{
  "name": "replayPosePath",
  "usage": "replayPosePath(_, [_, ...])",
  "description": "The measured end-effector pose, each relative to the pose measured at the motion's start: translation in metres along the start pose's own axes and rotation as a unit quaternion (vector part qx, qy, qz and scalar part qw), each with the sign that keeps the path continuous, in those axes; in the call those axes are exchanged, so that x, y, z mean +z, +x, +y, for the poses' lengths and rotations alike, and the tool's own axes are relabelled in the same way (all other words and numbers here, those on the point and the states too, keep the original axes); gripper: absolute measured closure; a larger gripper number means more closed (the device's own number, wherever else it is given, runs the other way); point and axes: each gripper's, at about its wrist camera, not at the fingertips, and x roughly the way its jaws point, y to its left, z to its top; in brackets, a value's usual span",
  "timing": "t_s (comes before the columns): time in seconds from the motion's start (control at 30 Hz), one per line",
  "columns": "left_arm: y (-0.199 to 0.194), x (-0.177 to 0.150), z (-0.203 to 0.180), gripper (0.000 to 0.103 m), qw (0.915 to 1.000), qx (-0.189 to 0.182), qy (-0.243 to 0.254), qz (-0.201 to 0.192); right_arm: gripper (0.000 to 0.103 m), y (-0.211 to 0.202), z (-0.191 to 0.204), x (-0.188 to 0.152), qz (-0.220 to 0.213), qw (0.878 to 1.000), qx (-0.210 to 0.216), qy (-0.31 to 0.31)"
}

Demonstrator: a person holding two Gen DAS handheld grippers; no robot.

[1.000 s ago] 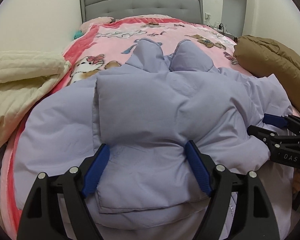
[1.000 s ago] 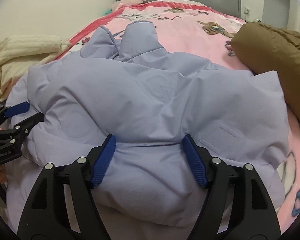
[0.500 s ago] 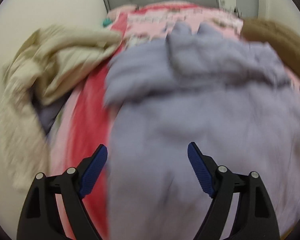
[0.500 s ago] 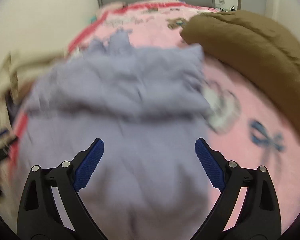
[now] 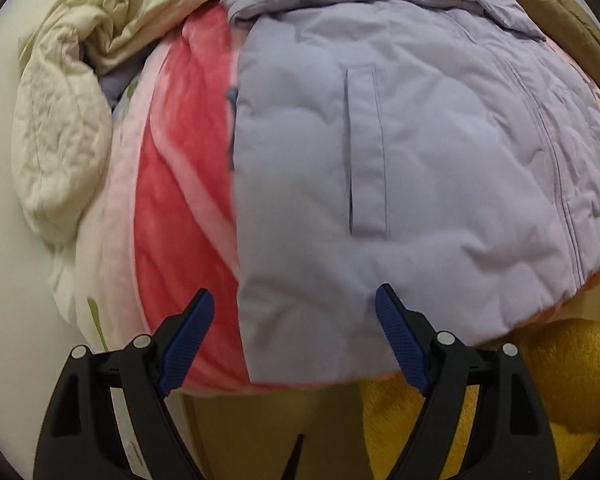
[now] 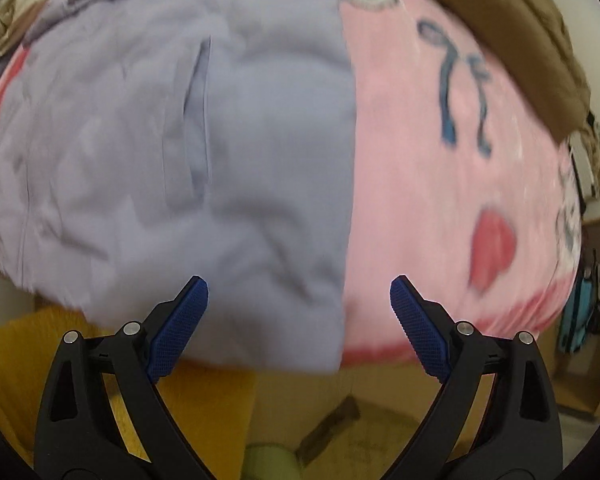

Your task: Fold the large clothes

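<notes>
A lavender puffer jacket [image 5: 380,140] lies flattened on the bed, its hem at the near edge of the mattress. In the left wrist view my left gripper [image 5: 292,294] hovers over the jacket's near left hem corner, jaws open, nothing between the pads. In the right wrist view the same jacket [image 6: 180,140] fills the left half. My right gripper [image 6: 298,280] hangs open above its near right hem corner, straddling the jacket's right edge and the pink blanket [image 6: 440,160]. Neither gripper touches the cloth.
A pink and red fleece blanket [image 5: 180,200] covers the bed. A crumpled cream quilt [image 5: 60,120] lies at the left. A brown coat [image 6: 500,20] lies at the far right. Yellow fuzzy fabric [image 5: 560,380] and wooden floor show below the bed edge.
Both grippers have drawn back from the jacket's middle to the near bed edge and tipped downward, left gripper toward the left hem, right gripper toward the right hem. The right jaws stand wider.
</notes>
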Motion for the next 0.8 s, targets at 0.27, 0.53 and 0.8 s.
replayPosePath(0.27, [0.018, -0.02, 0.005, 0.017, 0.9988, -0.02, -0.038, 0.022, 0.011, 0.016, 0.005, -0.009, 0.014, 1.0, -0.006, 0.016])
replayPosePath(0.53, [0.038, -0.023, 0.003, 0.027, 0.998, -0.046, -0.005, 0.043, 0.039, 0.025, 0.001, -0.013, 0.031, 0.998, 0.043, 0.028])
replayPosePath(0.8, [0.013, -0.013, -0.019, 0.081, 0.9993, -0.024, 0.008, 0.029, 0.077, 0.001, -0.003, -0.014, 0.018, 0.997, 0.066, 0.045])
